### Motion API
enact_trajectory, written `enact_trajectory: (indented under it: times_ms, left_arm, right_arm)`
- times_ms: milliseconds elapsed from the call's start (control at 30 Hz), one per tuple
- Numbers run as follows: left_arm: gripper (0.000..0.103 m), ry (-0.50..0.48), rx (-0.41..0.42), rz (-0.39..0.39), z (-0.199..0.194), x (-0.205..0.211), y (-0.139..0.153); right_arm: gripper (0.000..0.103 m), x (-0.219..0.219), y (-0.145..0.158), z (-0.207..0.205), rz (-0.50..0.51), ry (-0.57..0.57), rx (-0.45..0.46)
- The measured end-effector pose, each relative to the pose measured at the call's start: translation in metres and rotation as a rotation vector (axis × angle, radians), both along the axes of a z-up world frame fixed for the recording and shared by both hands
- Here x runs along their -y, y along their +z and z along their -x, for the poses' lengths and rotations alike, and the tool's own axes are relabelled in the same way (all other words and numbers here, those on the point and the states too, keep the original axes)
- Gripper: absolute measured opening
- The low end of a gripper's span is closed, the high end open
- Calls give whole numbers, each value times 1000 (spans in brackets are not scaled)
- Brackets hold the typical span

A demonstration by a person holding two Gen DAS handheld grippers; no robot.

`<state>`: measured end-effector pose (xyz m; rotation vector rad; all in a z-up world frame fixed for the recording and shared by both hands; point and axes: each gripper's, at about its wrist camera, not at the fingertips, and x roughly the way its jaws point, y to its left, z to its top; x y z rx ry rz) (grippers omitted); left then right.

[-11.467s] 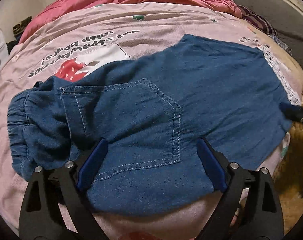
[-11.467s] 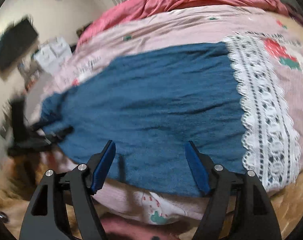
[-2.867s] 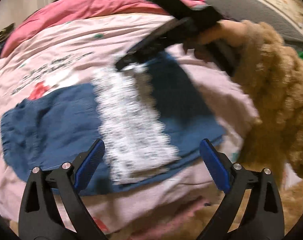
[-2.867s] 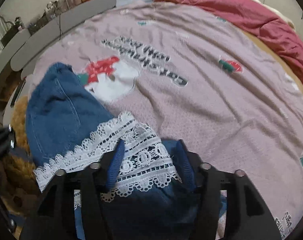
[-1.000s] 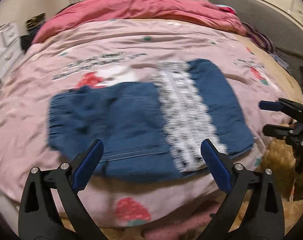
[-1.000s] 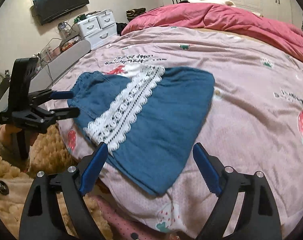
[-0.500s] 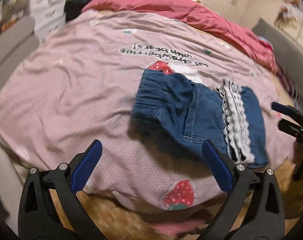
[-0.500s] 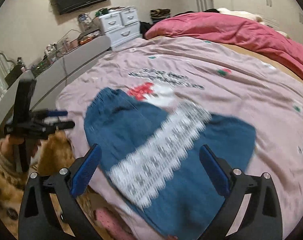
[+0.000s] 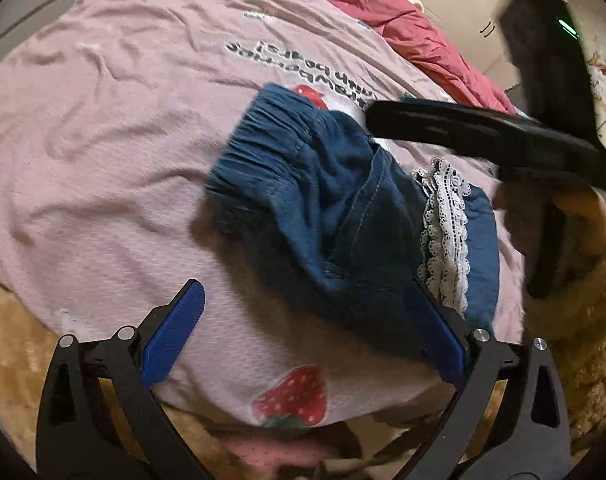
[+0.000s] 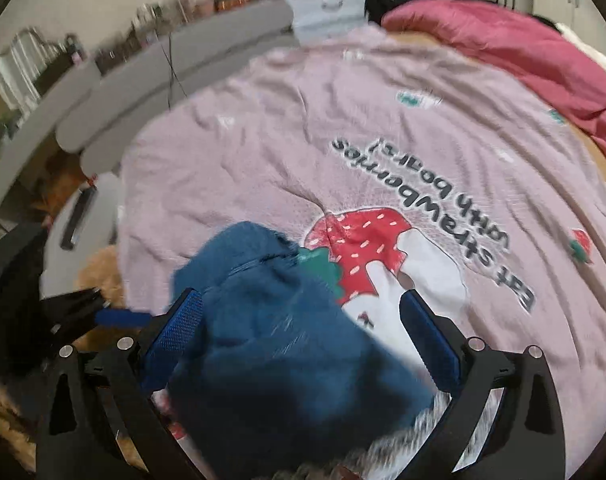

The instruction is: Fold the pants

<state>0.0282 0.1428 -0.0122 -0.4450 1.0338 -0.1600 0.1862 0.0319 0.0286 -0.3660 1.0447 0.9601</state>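
The pants (image 9: 335, 216) are seen lying on the pink bedspread (image 9: 103, 152) near the bed's near edge, the lace hem (image 9: 443, 236) laid over the denim, so a first fold is judged done. The left gripper (image 9: 303, 332) is held wide open and empty just short of the cloth. The right gripper (image 10: 303, 336) is spread above the waistband, nothing pinched, presumably lined up for a second fold. No containers are seen holding anything.
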Motion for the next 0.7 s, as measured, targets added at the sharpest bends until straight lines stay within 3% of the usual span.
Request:
enact_trajectory:
  times_ms: [100,233,267,300,433,467,600,700]
  left_arm:
    - [94,-2,1,43,-5,0,-7]
    - [94,19,12,63,-10,-4,-13]
    - [94,28,12,67,-10,-5,-15]
    - [94,35,9,76,-12,-6,-17]
    - [93,41,25,89,-16,-8,-20]
    - [93,41,30,91,-16,-8,-20]
    - [93,39,54,132,-15,-10,-15]
    - [93,7,89,167,-15,-7,-9]
  right_arm:
    - [99,-19,-16,-7,59,42,-27]
    - [97,-38,-26,-12,35,83,-95]
    - [81,-43,-27,-10,30,108,-98]
    - [55,-47,-28,-9,29,131,-103]
    - [46,-57,-32,4,77,228,-60]
    - [39,-56,-31,1,66,227,-71]
    - [28,-29,-5,-7,-66,221,-110]
    - [28,0,18,-7,-190,226,-114]
